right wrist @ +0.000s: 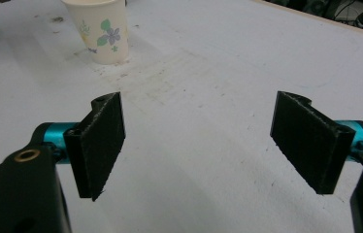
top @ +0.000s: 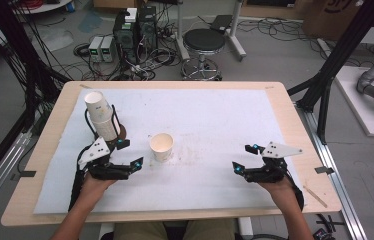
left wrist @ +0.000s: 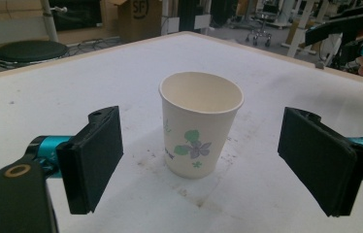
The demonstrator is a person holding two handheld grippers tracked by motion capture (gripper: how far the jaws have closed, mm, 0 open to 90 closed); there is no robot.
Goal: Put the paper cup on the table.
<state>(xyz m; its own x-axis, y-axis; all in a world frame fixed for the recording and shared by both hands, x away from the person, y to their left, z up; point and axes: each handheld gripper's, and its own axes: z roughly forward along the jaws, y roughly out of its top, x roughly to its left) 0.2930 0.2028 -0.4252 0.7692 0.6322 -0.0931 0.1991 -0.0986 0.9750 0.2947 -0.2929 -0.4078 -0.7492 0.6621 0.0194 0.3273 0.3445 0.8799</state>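
I am keeping my left tool (left wrist: 199,165) spread wide; the paper cup (left wrist: 200,125) is standing ahead of it, untouched, near the desk's middle. My right tool (right wrist: 196,145) is spread too, pinching nothing. If I am pushing in crooked, a pad could tip that light cup.

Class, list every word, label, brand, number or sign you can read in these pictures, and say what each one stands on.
"SF": on the cardboard box on the floor beyond the table, in the left gripper view.
Paper cup: flower print, with a small mark beside it too blurred to read.
Stack of cups: print too small to read.
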